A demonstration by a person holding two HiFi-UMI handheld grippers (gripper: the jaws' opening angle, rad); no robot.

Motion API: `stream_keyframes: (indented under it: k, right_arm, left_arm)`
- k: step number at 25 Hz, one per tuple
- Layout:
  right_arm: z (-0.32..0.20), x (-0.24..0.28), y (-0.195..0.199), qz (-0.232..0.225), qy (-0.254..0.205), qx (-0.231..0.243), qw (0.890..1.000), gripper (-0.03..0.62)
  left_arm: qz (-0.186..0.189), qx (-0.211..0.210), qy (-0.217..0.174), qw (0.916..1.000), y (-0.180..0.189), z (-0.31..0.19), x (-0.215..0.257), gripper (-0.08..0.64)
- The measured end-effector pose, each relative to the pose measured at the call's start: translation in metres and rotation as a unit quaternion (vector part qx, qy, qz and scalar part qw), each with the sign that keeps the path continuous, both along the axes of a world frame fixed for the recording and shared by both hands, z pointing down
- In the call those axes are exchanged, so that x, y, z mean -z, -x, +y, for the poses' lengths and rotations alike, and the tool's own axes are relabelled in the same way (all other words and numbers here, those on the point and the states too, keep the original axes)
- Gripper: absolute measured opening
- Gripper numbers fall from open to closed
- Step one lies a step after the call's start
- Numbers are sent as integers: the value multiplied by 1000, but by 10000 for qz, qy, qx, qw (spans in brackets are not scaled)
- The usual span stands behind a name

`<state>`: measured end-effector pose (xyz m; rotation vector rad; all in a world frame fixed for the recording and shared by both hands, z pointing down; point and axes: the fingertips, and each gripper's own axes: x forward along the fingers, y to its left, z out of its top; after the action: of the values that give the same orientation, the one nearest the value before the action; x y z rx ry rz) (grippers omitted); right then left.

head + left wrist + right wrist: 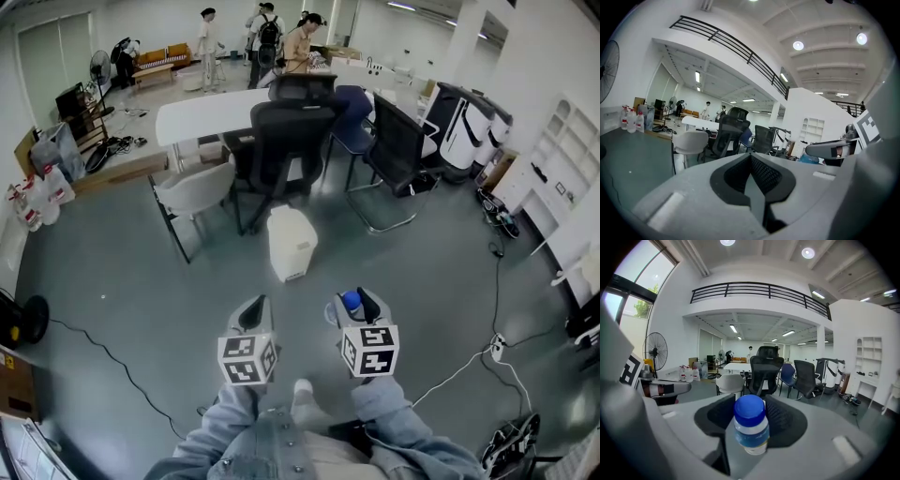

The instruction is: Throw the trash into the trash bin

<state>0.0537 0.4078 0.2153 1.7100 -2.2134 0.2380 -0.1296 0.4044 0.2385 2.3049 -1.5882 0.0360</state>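
Note:
A small clear bottle with a blue cap (351, 301) sits upright between the jaws of my right gripper (354, 307), which is shut on it. The right gripper view shows the same bottle (751, 425) close up, its cap and label filling the gap. A white trash bin with a closed lid (291, 242) stands on the grey floor ahead of both grippers, in front of the chairs. My left gripper (251, 314) is held level beside the right one, its jaws together with nothing between them (754, 180).
Black office chairs (281, 150), a white chair (197, 187) and a white table (211, 114) stand just behind the bin. Cables (469, 366) run over the floor at right, and a fan (23, 319) stands at left. People (281, 42) stand far back.

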Motion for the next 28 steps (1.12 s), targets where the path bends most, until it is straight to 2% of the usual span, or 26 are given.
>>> stream_keyframes:
  k: [5, 12, 28]
  right_arm:
    - [-28, -6, 2, 97, -47, 60, 9999, 202]
    - [-93, 0, -3, 77, -83, 217, 9997, 202]
    - [-231, -8, -62, -227, 70, 378, 9990, 202]
  left_arm:
    - [-21, 99, 62, 9999, 3, -25, -9, 9]
    - [-62, 326, 21, 9994, 4, -79, -3, 9]
    - [-384, 625, 84, 9973, -42, -199, 3, 9]
